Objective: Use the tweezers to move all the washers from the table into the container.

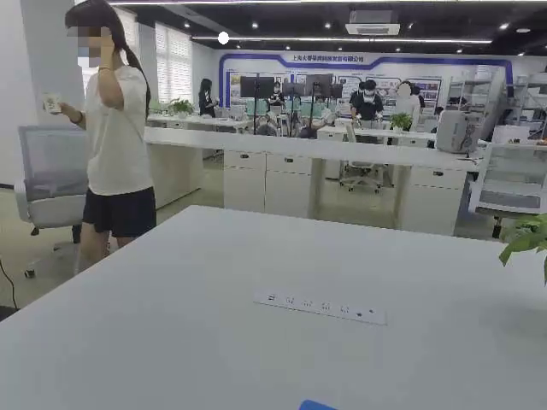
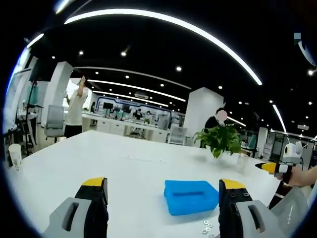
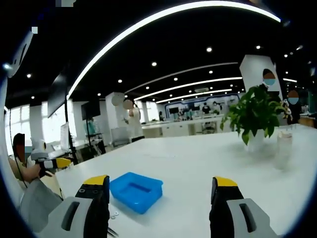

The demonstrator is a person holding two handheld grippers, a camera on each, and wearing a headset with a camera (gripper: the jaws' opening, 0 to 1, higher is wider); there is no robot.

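- The left gripper [image 2: 163, 184] has its 2 jaws wide apart with nothing between them. It points across the white table [image 2: 124, 168] from the near side of the blue container [image 2: 190, 197].
- The right gripper [image 3: 161, 181] is the same: jaws spread and empty, on the near side of the container.
- A few small washers [image 2: 207, 228] lie on the table, just beside the container's near edge. They are too small to count.
- The hollow of the container looks bare, so I judge that 0 washers are inside yet.
- A thin thing close to the washers, on the side away from the container, may be the tweezers; I cannot tell.
- What is left, in my judgement, is everything: to take up the tweezers, then to carry each washer into the container.
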